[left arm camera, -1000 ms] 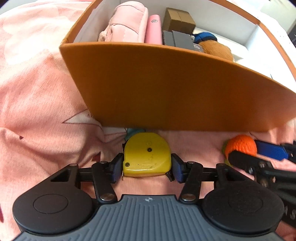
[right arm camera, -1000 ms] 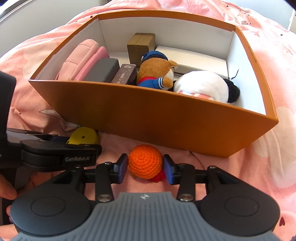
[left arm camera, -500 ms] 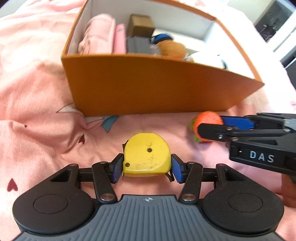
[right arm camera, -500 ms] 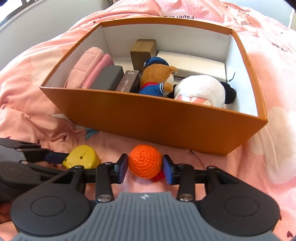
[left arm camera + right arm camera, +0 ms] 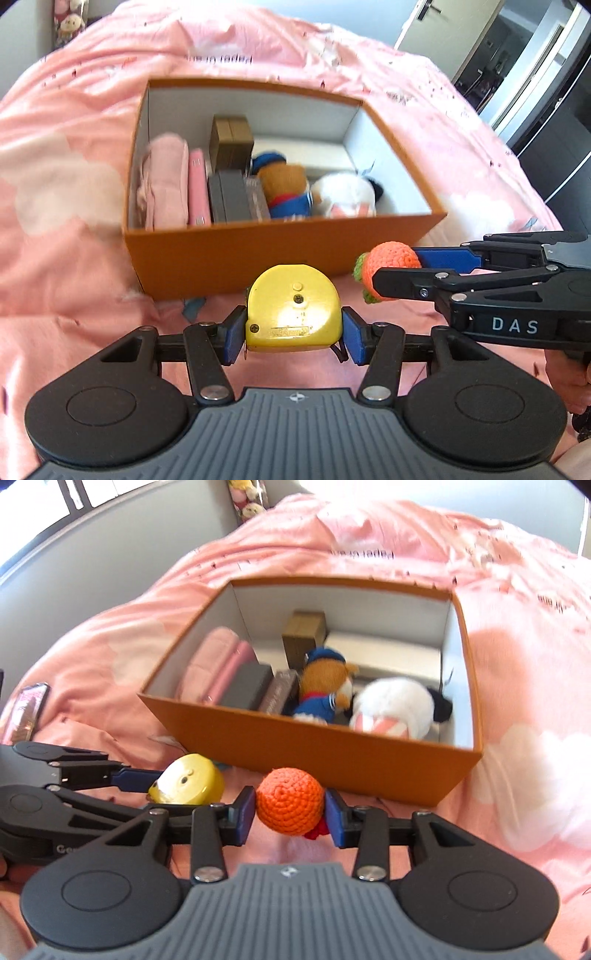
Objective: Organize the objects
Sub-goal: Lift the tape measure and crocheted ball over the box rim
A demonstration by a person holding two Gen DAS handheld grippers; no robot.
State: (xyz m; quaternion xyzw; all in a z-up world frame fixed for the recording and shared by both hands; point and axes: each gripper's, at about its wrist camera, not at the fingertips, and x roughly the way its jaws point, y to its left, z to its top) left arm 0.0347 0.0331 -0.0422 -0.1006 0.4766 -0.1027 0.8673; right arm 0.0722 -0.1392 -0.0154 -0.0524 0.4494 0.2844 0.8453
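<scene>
Two tools [image 5: 293,334] [image 5: 290,812], two plush toys [image 5: 284,186]

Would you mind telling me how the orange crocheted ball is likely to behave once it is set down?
The crocheted ball looks round, so it may roll. Its yarn probably yields under the right gripper, and grips well.

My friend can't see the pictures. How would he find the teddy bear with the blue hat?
Look in the orange box on the pink blanket. The teddy bear lies near the front wall, between a dark brown case and a white plush. It alone is brown-furred, wearing a blue hat and blue top.
</scene>
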